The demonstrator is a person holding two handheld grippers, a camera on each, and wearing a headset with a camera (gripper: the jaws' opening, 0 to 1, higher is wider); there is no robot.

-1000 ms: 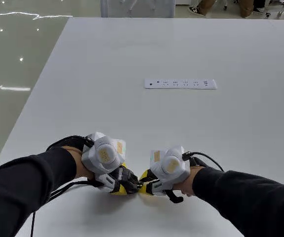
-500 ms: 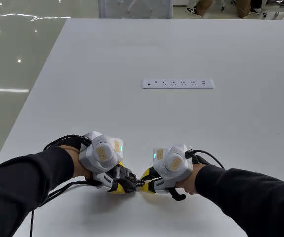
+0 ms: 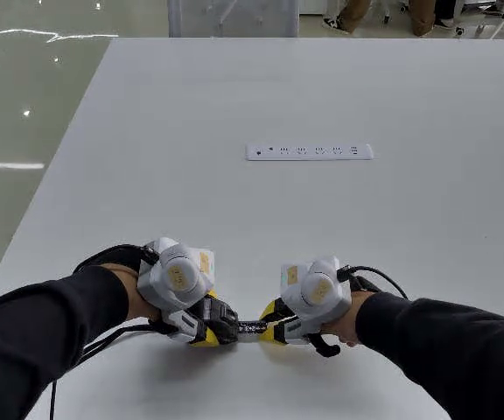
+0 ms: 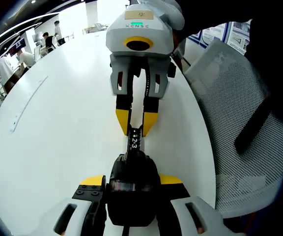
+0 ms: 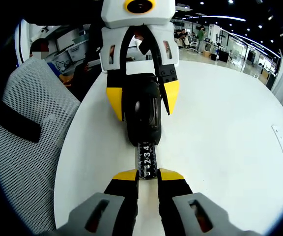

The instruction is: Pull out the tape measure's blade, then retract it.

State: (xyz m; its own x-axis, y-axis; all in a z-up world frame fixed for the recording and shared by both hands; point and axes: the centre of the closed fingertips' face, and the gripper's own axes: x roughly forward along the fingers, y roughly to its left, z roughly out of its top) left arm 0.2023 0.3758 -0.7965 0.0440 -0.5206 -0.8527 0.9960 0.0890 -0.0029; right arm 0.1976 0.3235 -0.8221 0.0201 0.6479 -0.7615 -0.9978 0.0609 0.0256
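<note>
Now | L gripper point(image 4: 131, 181) clamps tape measure point(image 4: 131, 201) case | R gripper point(image 5: 146, 176) pinches blade point(image 5: 145, 158) tip | short span between

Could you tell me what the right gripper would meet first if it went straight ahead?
Most likely the tape case, held in the left gripper, at the end of the short blade.

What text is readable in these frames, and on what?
"2 3": on the blade, left gripper view, between the tape measure case and the right gripper.
"2 3 4": on the same blade, right gripper view.
Small lettering on the right gripper's housing, left gripper view: too blurred to read.
Markings on the power strip, head view: too small to read.
</note>
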